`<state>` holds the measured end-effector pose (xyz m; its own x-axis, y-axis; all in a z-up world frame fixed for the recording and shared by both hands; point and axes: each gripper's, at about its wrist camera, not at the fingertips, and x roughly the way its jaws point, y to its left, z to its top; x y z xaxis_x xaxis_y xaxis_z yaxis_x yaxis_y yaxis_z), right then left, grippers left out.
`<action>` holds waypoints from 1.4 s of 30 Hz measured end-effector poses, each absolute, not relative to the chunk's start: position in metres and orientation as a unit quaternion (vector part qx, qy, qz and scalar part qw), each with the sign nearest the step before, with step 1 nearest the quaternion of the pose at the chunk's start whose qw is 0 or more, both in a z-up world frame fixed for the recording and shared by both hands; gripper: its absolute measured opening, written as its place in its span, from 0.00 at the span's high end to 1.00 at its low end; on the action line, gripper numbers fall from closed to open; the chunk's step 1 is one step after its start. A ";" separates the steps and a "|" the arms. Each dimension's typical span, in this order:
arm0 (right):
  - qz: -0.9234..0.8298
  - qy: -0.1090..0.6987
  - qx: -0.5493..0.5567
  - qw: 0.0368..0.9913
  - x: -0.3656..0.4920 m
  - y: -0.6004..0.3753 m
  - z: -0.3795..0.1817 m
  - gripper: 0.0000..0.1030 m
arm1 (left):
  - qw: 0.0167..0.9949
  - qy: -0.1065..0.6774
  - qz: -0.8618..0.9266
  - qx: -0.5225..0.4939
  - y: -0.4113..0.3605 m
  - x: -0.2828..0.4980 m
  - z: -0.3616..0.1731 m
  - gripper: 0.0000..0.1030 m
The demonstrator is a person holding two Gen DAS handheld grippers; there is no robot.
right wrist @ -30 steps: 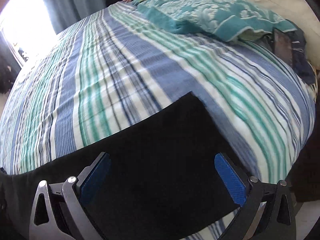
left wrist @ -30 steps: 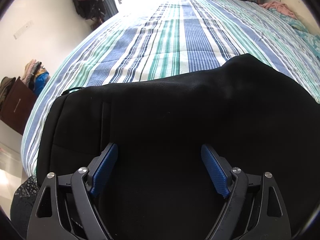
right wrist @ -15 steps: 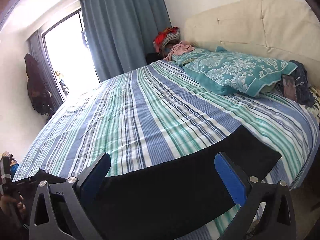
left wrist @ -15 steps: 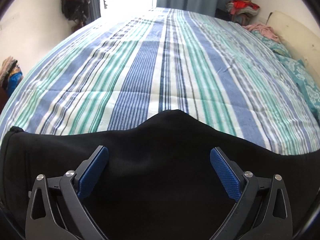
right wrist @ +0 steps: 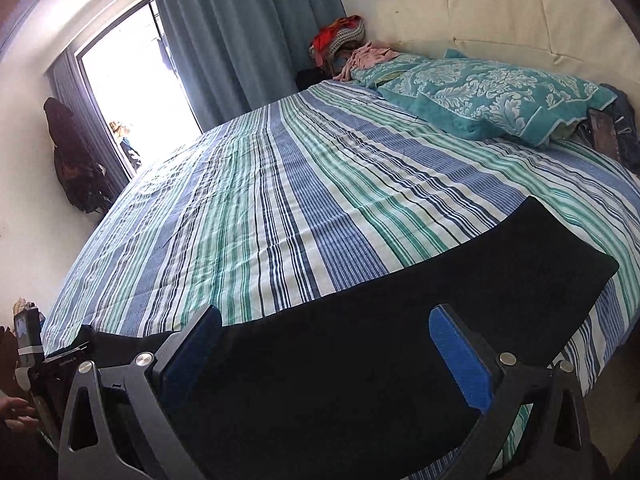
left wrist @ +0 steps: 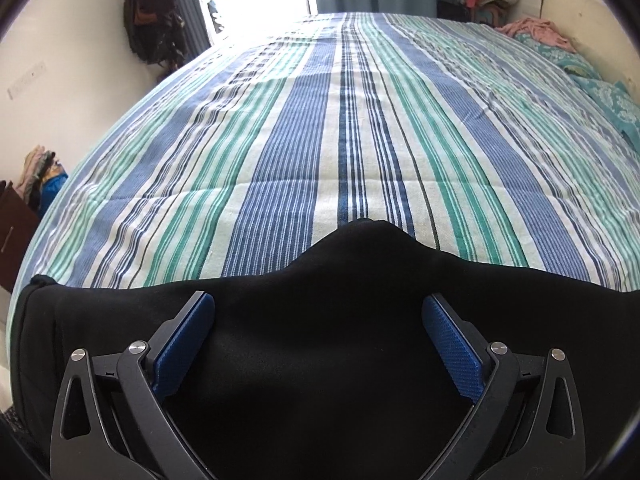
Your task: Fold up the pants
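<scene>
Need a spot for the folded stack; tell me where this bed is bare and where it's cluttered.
Bare: the striped sheet from the black pants' far edge out to the curtain and window side. Crowded: the headboard end, taken by the teal pillow, pink garment and a dark item beside the pillow. The pants fill the near edge.

Both wrist views look down close over pants (left wrist: 320,360) and bed (right wrist: 280,200).
</scene>
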<state>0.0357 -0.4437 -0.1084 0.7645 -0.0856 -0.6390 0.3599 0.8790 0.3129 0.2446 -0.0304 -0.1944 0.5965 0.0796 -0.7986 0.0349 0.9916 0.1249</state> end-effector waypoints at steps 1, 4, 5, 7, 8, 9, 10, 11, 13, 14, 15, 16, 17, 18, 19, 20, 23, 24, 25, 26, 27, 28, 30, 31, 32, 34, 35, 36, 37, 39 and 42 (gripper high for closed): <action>-0.120 0.322 0.215 0.914 0.035 -0.443 -0.109 0.00 | 0.891 0.449 0.012 0.063 -0.030 0.245 -0.194 0.00; -0.115 0.331 0.216 0.911 0.040 -0.441 -0.112 0.00 | 0.891 0.449 0.012 0.063 -0.030 0.245 -0.194 0.00; -0.116 0.334 0.212 0.911 0.041 -0.440 -0.113 0.00 | 0.891 0.449 0.012 0.063 -0.030 0.245 -0.194 0.00; -0.114 0.338 0.205 0.911 0.044 -0.435 -0.113 0.00 | 0.891 0.449 0.013 0.064 -0.030 0.245 -0.194 0.00; -0.113 0.341 0.200 0.912 0.045 -0.432 -0.114 0.00 | 0.891 0.449 0.012 0.063 -0.030 0.245 -0.194 0.00; -0.112 0.343 0.194 0.912 0.046 -0.429 -0.114 0.00 | 0.891 0.449 0.012 0.063 -0.030 0.245 -0.194 0.00; -0.112 0.346 0.186 0.913 0.047 -0.426 -0.114 0.00 | 0.891 0.449 0.013 0.063 -0.030 0.245 -0.194 0.00; -0.111 0.348 0.178 0.914 0.048 -0.423 -0.114 0.00 | 0.891 0.449 0.013 0.063 -0.030 0.245 -0.194 0.00; -0.107 0.351 0.162 0.916 0.049 -0.417 -0.114 0.00 | 0.891 0.449 0.013 0.063 -0.030 0.245 -0.194 0.00; -0.103 0.354 0.156 0.916 0.050 -0.415 -0.114 0.00 | 0.891 0.449 0.013 0.063 -0.030 0.245 -0.194 0.00; -0.098 0.357 0.153 0.916 0.050 -0.414 -0.115 0.00 | 0.891 0.449 0.013 0.063 -0.030 0.245 -0.194 0.00; -0.093 0.359 0.152 0.916 0.050 -0.412 -0.116 0.00 | 0.891 0.449 0.013 0.063 -0.031 0.245 -0.194 0.00; -0.089 0.362 0.151 0.916 0.051 -0.412 -0.117 0.00 | 0.891 0.449 0.013 0.063 -0.031 0.245 -0.195 0.00; -0.086 0.364 0.150 0.915 0.051 -0.412 -0.118 0.00 | 0.891 0.449 0.013 0.063 -0.030 0.245 -0.195 0.00; -0.084 0.365 0.150 0.915 0.052 -0.412 -0.119 0.00 | 0.891 0.449 0.013 0.063 -0.031 0.245 -0.195 0.00; -0.084 0.366 0.149 0.915 0.052 -0.412 -0.119 0.00 | 0.891 0.449 0.013 0.063 -0.030 0.245 -0.195 0.00; -0.086 0.366 0.155 0.914 0.051 -0.416 -0.120 0.00 | 0.891 0.449 0.013 0.063 -0.031 0.245 -0.195 0.00; -0.088 0.365 0.158 0.913 0.051 -0.417 -0.120 0.00 | 0.891 0.449 0.013 0.063 -0.031 0.245 -0.195 0.00; -0.090 0.363 0.162 0.913 0.050 -0.417 -0.120 0.00 | 0.891 0.449 0.013 0.063 -0.031 0.245 -0.195 0.00; -0.091 0.361 0.166 0.913 0.049 -0.419 -0.119 0.00 | 0.891 0.449 0.013 0.063 -0.030 0.245 -0.194 0.00; -0.092 0.359 0.169 0.913 0.048 -0.420 -0.119 0.00 | 0.891 0.449 0.013 0.063 -0.030 0.245 -0.194 0.00; -0.093 0.359 0.170 0.913 0.047 -0.420 -0.119 0.00 | 0.891 0.449 0.013 0.063 -0.031 0.245 -0.194 0.00; -0.095 0.360 0.171 0.912 0.047 -0.422 -0.119 0.00 | 0.891 0.449 0.013 0.063 -0.030 0.245 -0.194 0.00; -0.095 0.361 0.172 0.911 0.047 -0.423 -0.120 0.00 | 0.891 0.449 0.013 0.063 -0.030 0.245 -0.194 0.00; -0.096 0.362 0.173 0.911 0.047 -0.423 -0.120 0.00 | 0.891 0.449 0.013 0.063 -0.030 0.245 -0.194 0.00; -0.097 0.364 0.173 0.910 0.047 -0.424 -0.121 0.00 | 0.891 0.449 0.013 0.063 -0.031 0.245 -0.194 0.00; -0.098 0.364 0.174 0.910 0.047 -0.425 -0.121 0.00 | 0.891 0.449 0.013 0.063 -0.031 0.245 -0.194 0.00; -0.098 0.363 0.176 0.910 0.047 -0.425 -0.121 0.00 | 0.891 0.449 0.013 0.063 -0.030 0.245 -0.194 0.00; -0.097 0.362 0.177 0.910 0.046 -0.425 -0.121 0.00 | 0.891 0.449 0.013 0.063 -0.031 0.245 -0.194 0.00; -0.096 0.362 0.177 0.910 0.047 -0.425 -0.121 0.00 | 0.891 0.449 0.013 0.063 -0.031 0.245 -0.194 0.00; -0.093 0.363 0.175 0.911 0.048 -0.423 -0.121 0.00 | 0.891 0.449 0.013 0.063 -0.031 0.245 -0.194 0.00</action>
